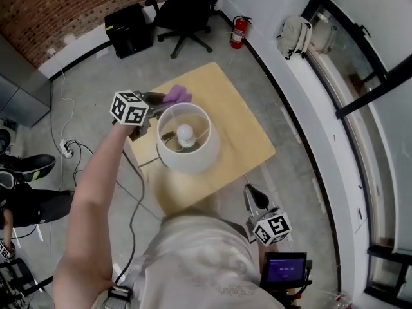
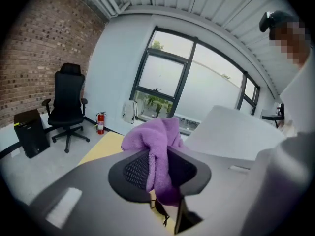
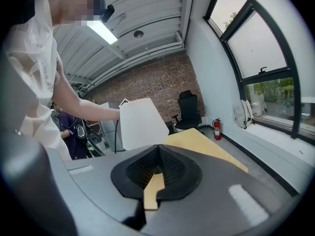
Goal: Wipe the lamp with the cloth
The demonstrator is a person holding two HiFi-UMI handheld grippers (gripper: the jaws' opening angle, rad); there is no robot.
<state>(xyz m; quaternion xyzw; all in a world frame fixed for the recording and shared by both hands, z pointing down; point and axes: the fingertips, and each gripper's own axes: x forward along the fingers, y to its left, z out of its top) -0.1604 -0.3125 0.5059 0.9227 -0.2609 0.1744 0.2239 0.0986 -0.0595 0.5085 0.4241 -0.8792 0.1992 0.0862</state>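
My left claw point(image 1: 161, 98) pinches the purple cloth point(image 2: 155, 137) and holds it just beside the far rim of the lamp point(image 1: 193, 159), which stands on the table point(image 1: 241, 131). My right claw point(image 3: 157, 149) is low by the table's near edge, well apart from the lamp, jaws pressed together on nothing.

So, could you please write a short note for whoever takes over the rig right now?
Left gripper: shut on the purple cloth, held at the far rim of the lamp shade; contact unclear.
Right gripper: shut, empty, held back near the body, away from the lamp.
Lamp stands upright on the table.
Done: cloth is gripped and brought to the shade.
Left: wiping the lamp; how much is already wiped doesn't show.
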